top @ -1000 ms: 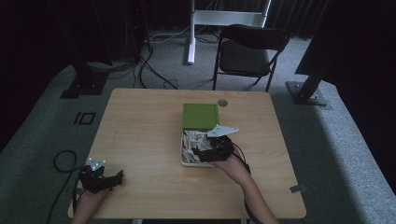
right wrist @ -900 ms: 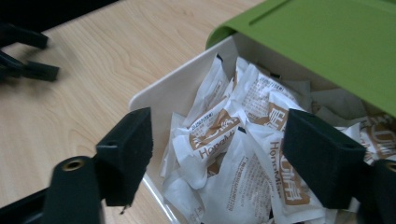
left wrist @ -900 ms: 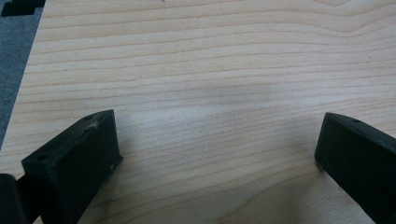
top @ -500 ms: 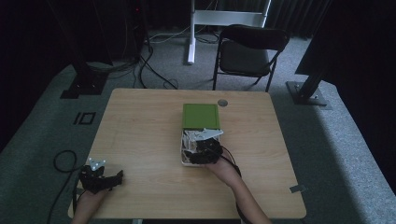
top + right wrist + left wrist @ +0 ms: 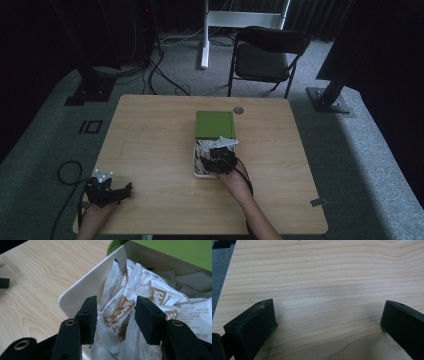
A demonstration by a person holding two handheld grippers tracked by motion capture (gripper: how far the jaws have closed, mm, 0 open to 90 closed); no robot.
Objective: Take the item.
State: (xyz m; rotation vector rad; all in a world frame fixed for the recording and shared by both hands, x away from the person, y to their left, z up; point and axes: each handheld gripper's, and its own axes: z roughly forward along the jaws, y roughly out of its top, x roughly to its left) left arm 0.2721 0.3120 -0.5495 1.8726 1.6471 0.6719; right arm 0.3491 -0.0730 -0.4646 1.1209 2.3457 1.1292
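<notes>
A white box [image 5: 198,173] full of white and brown snack packets [image 5: 150,290] sits at the middle of the wooden table [image 5: 150,140]. Its green lid [image 5: 215,124] stands open at the far side. My right gripper [image 5: 216,159] reaches down into the box. In the right gripper view its jaws [image 5: 116,307] have just been closing, and both pads now touch one packet [image 5: 117,315] bunched between them. My left gripper [image 5: 117,192] rests at the near left corner of the table. It is open, with only bare wood between its jaws [image 5: 328,315].
A small grey round disc [image 5: 238,110] lies near the table's far edge, behind the lid. A black folding chair [image 5: 265,55] stands beyond the table. A cable loop [image 5: 67,172] lies on the floor by the left corner.
My right gripper has moved left and down into the box, and its jaws have closed in around a packet. The left gripper has stayed put.
</notes>
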